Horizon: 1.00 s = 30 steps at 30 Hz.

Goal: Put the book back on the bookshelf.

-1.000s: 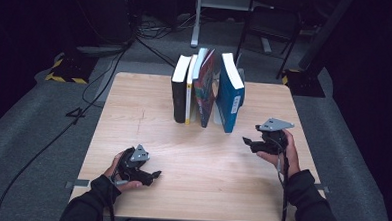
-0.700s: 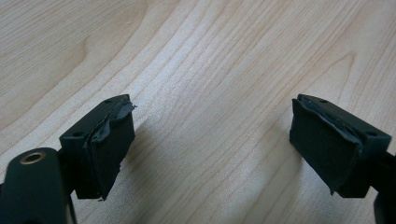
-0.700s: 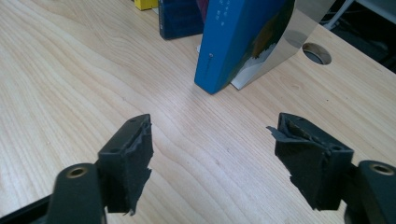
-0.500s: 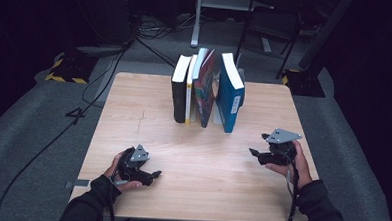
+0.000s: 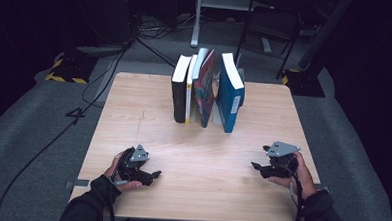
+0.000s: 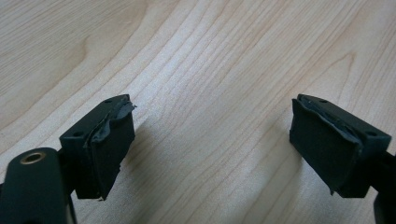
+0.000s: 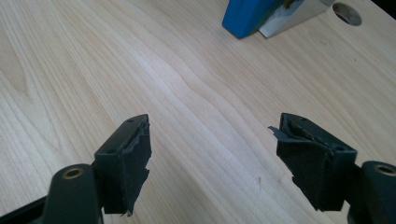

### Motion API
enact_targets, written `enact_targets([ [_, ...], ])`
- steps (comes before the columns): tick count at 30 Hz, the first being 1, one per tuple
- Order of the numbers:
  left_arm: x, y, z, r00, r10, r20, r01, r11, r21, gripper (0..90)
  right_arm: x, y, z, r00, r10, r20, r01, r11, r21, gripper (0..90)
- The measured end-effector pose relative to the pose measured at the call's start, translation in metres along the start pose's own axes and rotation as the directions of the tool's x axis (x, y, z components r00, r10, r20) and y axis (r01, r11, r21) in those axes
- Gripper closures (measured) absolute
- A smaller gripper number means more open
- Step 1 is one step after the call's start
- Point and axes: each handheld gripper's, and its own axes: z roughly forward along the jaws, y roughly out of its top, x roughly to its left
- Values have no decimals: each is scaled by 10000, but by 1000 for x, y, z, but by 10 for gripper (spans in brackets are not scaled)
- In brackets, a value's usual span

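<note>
Left hand-held gripper: jaws apart, nothing between, low over pale wooden bench.
Right hand-held gripper: jaws apart, nothing held, well short of upright blue book.

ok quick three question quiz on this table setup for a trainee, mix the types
1. True or false: the right gripper holds the blue book.
2. How many books stand upright in the row at the far middle of the table? A) two B) four C) six
3. What lies between the jaws of the left gripper?

Key
1. False: its jaws are open over bare wood, apart from the books.
2. B: a black one, a thin yellow-spined one, a colourful one and the blue one.
3. Nothing but the bare tabletop; its jaws stand open.
</note>
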Motion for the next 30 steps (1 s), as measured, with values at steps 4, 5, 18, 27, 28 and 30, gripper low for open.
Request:
enact_targets([
  [4,0,0,0,10000,1,2,-1,10000,0,141,4,-11,2,9999,89,146,-92,9998,184,269],
  [5,0,0,0,10000,-2,2,2,10000,-1,141,5,-13,3,9999,86,150,-89,9997,229,269],
  [18,0,0,0,10000,4,10,-4,10000,0,141,5,-50,-10,9984,517,220,-520,9986,100,249],
  [27,0,0,0,10000,6,12,-6,10000,1,141,0,-86,-20,9877,1548,228,-1549,9879,42,245],
  [28,0,0,0,10000,6,12,-6,10000,2,141,-2,-90,-22,9855,1683,225,-1683,9857,-9,245],
  [30,0,0,0,10000,7,13,-7,10000,1,141,-4,-100,-29,9796,1981,327,-1979,9802,-94,237],
])
